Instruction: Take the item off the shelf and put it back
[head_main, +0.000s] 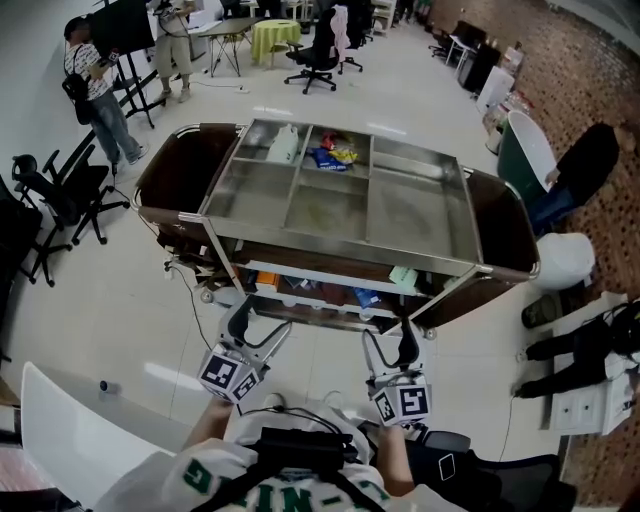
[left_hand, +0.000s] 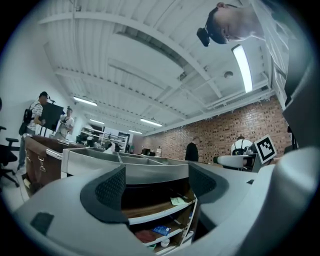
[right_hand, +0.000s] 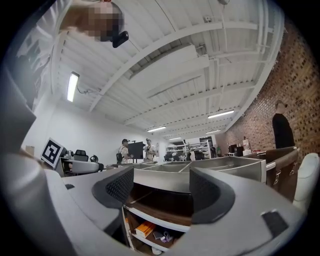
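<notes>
Grippers come nearest: the left gripper (head_main: 262, 330) and the right gripper (head_main: 390, 345) are held level before a steel cart (head_main: 470, 215), each with its fingers spread apart and nothing between them. Just beyond, under the cart's top tray, an open shelf (head_main: 320, 280) is seen, and nothing has been lifted from it yet.

Which item is meant cannot be told. A pale green packet (head_main: 403, 277) lies at the shelf's right end, near the right gripper. An orange box (head_main: 265, 282) and a blue packet (head_main: 365, 297) lie one level lower.

The green packet is judged light, thin and probably soft, so it is best pinched at a free edge. The box is judged stiffer and could be gripped across its narrow sides.

The tray's steel rim overhangs the shelf, and a slanted corner post (head_main: 445, 293) stands beside the packet, so headroom is judged tight. A straight, level entry and withdrawal is called for. Room to draw back is given by the floor in front of the cart.

Farther off, a white jug (head_main: 285, 145) and snack bags (head_main: 333, 155) rest in the tray's far compartments.
</notes>
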